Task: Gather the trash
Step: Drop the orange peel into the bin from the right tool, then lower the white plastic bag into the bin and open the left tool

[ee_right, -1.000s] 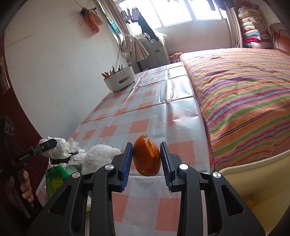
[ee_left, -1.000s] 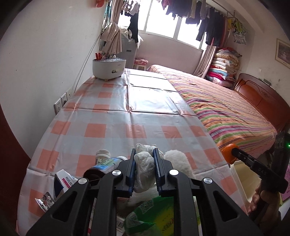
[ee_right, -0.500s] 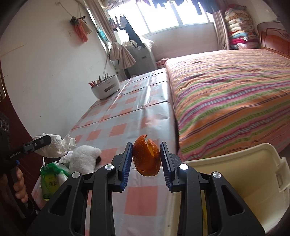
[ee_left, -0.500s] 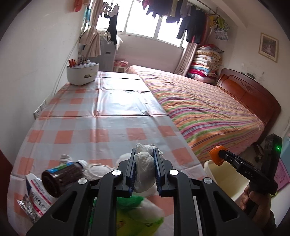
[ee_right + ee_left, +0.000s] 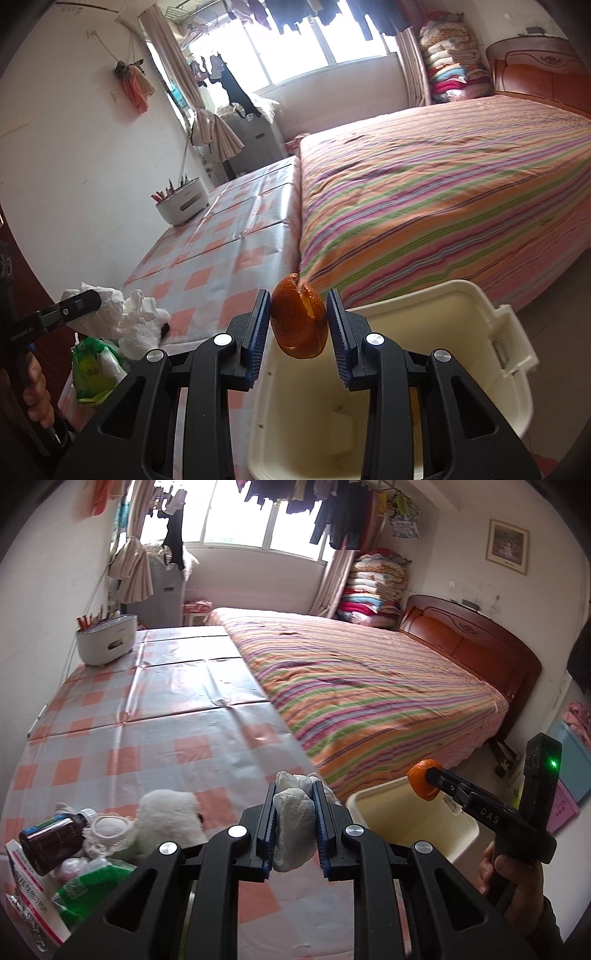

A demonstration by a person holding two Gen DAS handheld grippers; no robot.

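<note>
My left gripper [image 5: 294, 808] is shut on a crumpled white tissue [image 5: 291, 819] above the table's near edge; it also shows in the right wrist view [image 5: 83, 301]. My right gripper [image 5: 298, 325] is shut on an orange peel [image 5: 300, 322] and holds it over the open cream trash bin [image 5: 509, 365]. In the left wrist view the peel [image 5: 423, 781] hangs over the bin's rim [image 5: 373, 794].
A checked tablecloth [image 5: 147, 731] covers the table. At its near left lie a brown bottle [image 5: 48, 838], a green packet [image 5: 88, 884], a medicine box [image 5: 26, 886] and a white fluffy toy [image 5: 166, 819]. A white pot [image 5: 105, 644] stands far back. A striped bed [image 5: 369, 686] is to the right.
Both grippers have moved right, off the clutter. The right one now holds the peel over the bin. The left one carries the tissue toward the table's right edge.
</note>
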